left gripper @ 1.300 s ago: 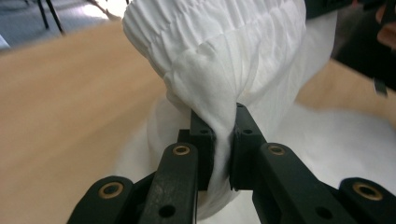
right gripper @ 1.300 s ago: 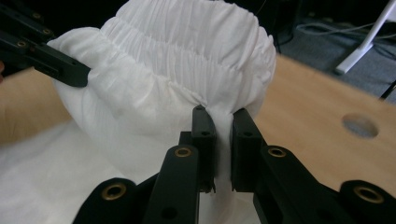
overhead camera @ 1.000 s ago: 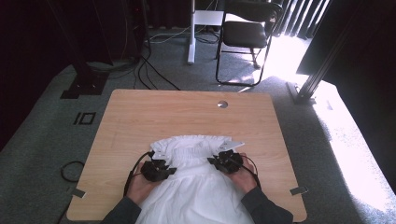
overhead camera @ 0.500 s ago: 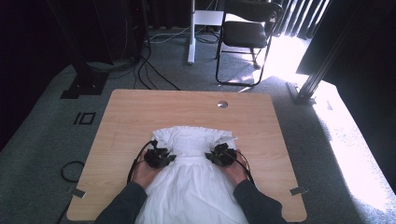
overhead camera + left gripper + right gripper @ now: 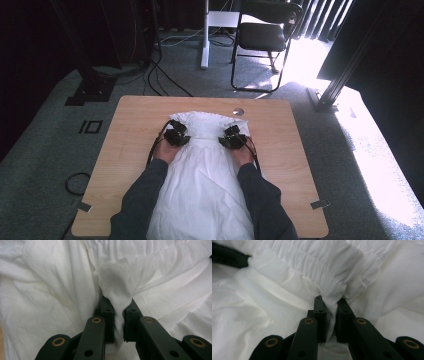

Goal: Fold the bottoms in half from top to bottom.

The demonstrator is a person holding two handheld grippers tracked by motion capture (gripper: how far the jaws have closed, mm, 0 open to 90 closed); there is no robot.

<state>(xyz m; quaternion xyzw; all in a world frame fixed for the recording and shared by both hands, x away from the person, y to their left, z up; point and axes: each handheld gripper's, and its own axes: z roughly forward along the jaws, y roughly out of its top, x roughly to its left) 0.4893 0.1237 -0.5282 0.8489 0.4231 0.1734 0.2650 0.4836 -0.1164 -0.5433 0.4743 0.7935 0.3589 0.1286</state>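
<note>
A white garment [image 5: 202,175] with a gathered band lies spread along the middle of the wooden table [image 5: 125,150], its far edge near the table's back. My left gripper [image 5: 176,135] sits on its left side, shut on a pinched fold of the white garment [image 5: 117,295]. At the garment's right side my right gripper [image 5: 233,137] is shut on the gathered band of the white garment [image 5: 334,293]. Both hands and dark sleeves reach in from the bottom.
A small round metal disc [image 5: 238,111] is set in the table near its far edge. Behind the table stand a black chair [image 5: 265,35] and a white post [image 5: 205,35]. Cables [image 5: 150,75] lie on the grey carpet. Bare tabletop lies to either side.
Both grippers have moved away from me towards the far edge, each keeping its hold, and the garment has slid that way with them.
</note>
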